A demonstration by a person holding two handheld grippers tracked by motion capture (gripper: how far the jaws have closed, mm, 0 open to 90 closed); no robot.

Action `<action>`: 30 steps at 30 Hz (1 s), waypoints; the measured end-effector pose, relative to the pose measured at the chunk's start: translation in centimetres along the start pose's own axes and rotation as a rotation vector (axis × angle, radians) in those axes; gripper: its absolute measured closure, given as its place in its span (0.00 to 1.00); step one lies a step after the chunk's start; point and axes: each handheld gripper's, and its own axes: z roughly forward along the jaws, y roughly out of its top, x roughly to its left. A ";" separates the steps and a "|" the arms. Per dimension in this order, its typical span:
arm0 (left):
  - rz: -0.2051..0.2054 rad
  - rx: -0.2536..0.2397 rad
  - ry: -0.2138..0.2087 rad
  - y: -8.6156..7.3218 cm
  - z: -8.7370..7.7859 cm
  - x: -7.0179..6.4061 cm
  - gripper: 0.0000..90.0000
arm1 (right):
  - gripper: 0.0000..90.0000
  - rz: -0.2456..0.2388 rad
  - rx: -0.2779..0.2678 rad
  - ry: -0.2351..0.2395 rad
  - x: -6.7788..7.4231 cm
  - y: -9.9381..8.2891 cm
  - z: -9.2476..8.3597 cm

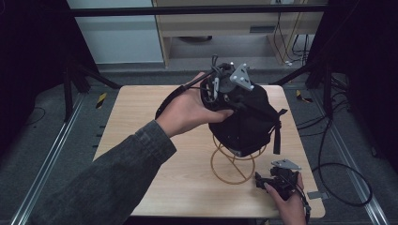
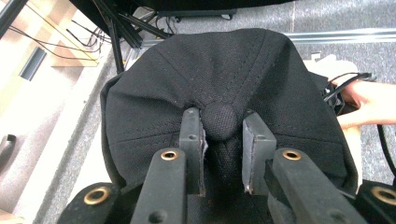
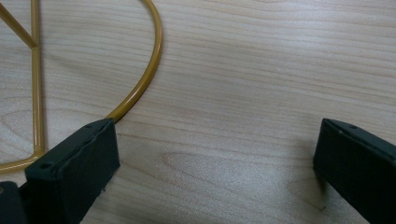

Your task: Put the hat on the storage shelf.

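High view: left gripper (image 1: 224, 89) clamped on top button (image 2: 220, 120) of black cap (image 1: 246, 119), cap sitting on gold wire stand (image 1: 233, 164) mid wooden table (image 1: 141, 136). Right gripper (image 1: 277, 180) near table's front right corner, jaws wide apart, just beside stand's base ring.

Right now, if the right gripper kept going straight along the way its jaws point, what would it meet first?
Most likely the bare wooden table. The right gripper, jaws wide apart, looks down onto it. The gold wire stand lies off to one side, beside one jaw, though depth is unclear.
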 end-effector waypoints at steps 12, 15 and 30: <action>-0.019 0.022 -0.023 -0.9 1.9 0.1 0.81 | 0.00 0.003 0.003 0.000 0.0 0.0 0.0; -0.022 0.026 -0.025 -1.1 2.3 0.1 0.81 | 0.00 0.000 0.001 0.000 0.0 0.0 0.0; -0.023 0.055 -0.056 -1.3 4.5 -0.4 0.80 | 0.00 0.003 0.001 0.000 0.0 0.0 0.0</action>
